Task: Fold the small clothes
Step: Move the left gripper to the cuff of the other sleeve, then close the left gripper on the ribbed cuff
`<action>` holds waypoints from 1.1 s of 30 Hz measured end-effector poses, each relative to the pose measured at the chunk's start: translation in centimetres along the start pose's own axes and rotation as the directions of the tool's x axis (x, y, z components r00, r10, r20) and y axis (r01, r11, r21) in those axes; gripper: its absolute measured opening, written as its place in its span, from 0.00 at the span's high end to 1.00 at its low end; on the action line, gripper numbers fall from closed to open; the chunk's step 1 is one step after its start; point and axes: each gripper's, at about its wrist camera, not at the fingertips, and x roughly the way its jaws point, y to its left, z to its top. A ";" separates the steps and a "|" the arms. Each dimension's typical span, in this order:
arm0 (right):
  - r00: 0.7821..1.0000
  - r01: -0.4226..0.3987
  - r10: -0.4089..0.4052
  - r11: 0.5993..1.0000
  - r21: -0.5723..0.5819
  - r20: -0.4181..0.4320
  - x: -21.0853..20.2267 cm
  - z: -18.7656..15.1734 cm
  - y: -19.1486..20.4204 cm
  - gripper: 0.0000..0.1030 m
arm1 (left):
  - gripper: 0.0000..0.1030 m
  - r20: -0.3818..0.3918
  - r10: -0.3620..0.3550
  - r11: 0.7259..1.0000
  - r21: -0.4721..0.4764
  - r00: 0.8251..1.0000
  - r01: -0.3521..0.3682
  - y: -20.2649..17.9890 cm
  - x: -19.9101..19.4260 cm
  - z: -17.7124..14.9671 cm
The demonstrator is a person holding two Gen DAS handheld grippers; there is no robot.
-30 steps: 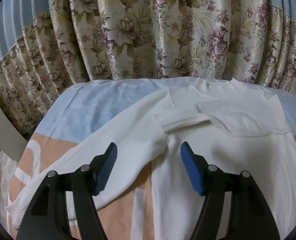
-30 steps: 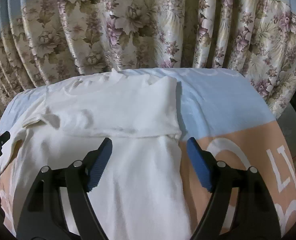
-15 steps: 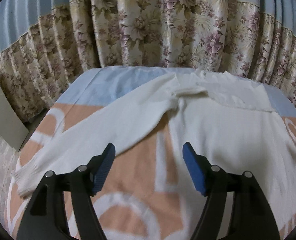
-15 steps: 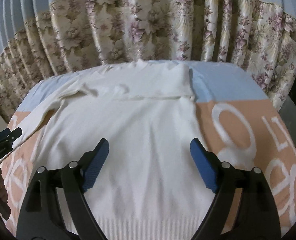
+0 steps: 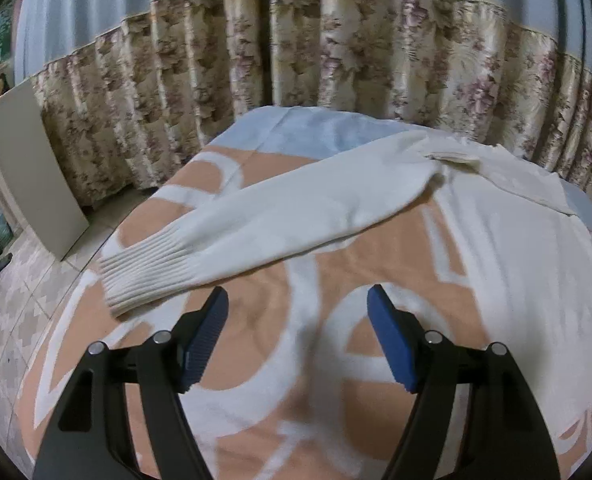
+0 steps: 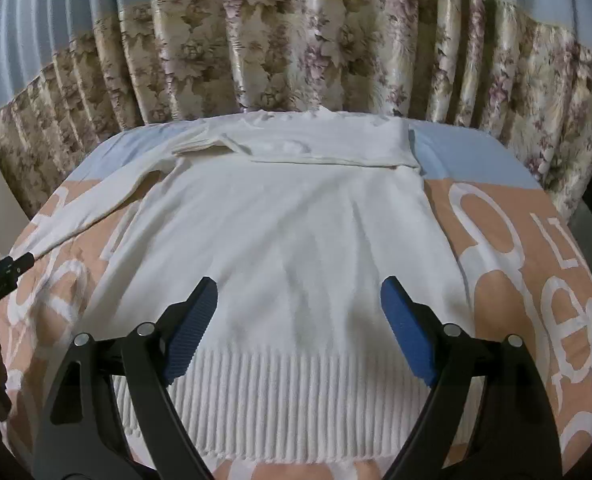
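Ribbed sleeve cuff (image 5: 144,276), left view only

White sweater (image 5: 376,208) sleeve beyond open jaws

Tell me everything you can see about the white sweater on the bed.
The white sweater looks like soft knit, with ribbed hem and ribbed cuff. It lies flat on the peach-and-white blanket, hem nearest the camera. One sleeve stretches out sideways; the other appears folded across the chest near the collar. Neither gripper touches it.
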 end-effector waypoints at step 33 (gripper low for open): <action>0.999 -0.026 0.026 1.000 0.000 0.020 -0.8 -2.2 4.3 0.11 | 0.82 -0.113 0.050 0.996 -0.062 0.992 -0.057 11.7 5.8 1.3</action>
